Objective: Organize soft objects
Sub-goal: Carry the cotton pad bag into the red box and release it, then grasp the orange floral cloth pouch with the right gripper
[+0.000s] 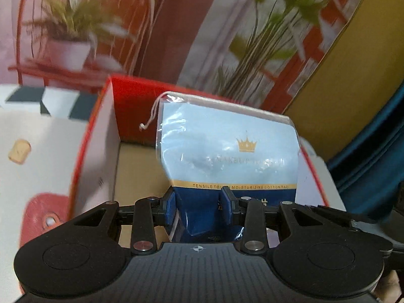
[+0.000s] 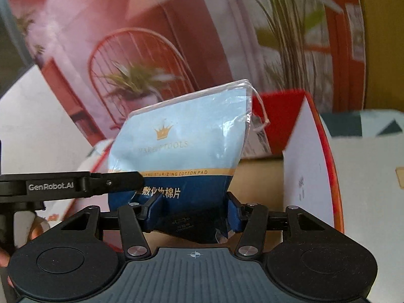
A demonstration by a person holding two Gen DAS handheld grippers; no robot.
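A soft plastic pouch of cotton pads (image 1: 227,151), light blue above and dark blue below with a gold crown and a white drawstring, stands upright over an open box (image 1: 101,151) with white walls and a red rim. My left gripper (image 1: 199,197) is shut on the pouch's dark lower end, its blue pads pressing both sides. In the right wrist view the pouch (image 2: 181,139) is pinched the same way at its bottom by my right gripper (image 2: 194,202). One of the left gripper's fingers (image 2: 121,180) reaches in from the left to the pouch's edge. The box (image 2: 305,164) lies to the right there.
A printed backdrop of plants and a red chair (image 1: 75,38) rises close behind the box. A small cork-coloured piece (image 1: 19,150) and a red leather-like item (image 1: 43,214) lie on the white surface at left. Dark blue fabric (image 1: 373,151) hangs at right.
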